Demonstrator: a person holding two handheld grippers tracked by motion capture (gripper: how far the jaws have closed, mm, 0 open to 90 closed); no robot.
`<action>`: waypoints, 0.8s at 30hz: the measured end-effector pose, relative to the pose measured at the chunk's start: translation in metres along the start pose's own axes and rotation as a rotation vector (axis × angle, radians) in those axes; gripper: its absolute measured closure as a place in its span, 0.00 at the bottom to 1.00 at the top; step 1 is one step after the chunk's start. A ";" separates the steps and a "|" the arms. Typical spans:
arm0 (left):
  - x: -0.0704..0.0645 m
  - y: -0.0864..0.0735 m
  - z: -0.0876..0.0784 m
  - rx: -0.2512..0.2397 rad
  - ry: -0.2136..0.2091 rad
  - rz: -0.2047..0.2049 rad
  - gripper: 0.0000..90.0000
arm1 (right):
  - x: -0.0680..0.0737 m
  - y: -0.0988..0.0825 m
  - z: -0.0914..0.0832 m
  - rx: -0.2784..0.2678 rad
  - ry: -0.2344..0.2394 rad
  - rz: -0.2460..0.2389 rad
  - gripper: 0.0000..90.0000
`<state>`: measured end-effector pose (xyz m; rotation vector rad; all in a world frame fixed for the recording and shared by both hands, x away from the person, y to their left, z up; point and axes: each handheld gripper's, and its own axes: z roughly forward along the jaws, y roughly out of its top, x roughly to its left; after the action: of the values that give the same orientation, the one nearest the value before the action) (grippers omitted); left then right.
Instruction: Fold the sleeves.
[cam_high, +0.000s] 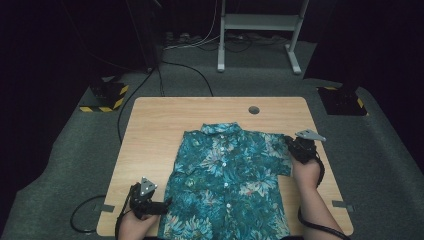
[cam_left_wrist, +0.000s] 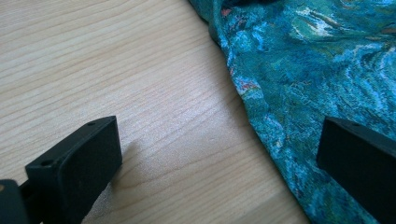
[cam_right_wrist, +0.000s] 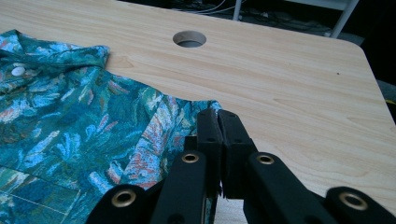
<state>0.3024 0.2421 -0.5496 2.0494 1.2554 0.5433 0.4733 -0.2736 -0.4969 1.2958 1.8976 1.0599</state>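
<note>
We are folding a shirt (cam_high: 225, 175) that lies face up at the middle of the surface (cam_high: 150, 130), collar toward 12 o'clock and hem at 6. Our right tool (cam_high: 292, 145) has its jaws pressed together on the sleeve edge at the shirt's 3 o'clock side; in the right gripper view the cloth (cam_right_wrist: 205, 109) is pinched just at the jaw tips. Our left tool (cam_high: 162, 206) sits at 7 o'clock with jaws spread wide, one over bare wood, the other over the shirt's side edge (cam_left_wrist: 261, 121), nothing caught yet. We judge the sleeve fold is in hand. Next, the left should close on that side edge, then both carry cloth inward toward the button line, keeping it flat.
</note>
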 end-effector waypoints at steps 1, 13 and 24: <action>0.000 0.000 0.000 0.000 0.000 0.000 0.00 | 0.000 0.000 -0.001 -0.001 0.001 0.003 0.98; 0.000 0.000 0.000 0.000 0.003 -0.003 0.00 | 0.010 0.001 -0.008 -0.018 0.001 0.042 0.98; 0.000 0.000 0.000 -0.001 -0.001 -0.002 0.00 | 0.023 0.012 -0.013 -0.030 -0.005 0.033 0.98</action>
<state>0.3023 0.2419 -0.5495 2.0472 1.2565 0.5416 0.4606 -0.2533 -0.4808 1.3157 1.8552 1.0966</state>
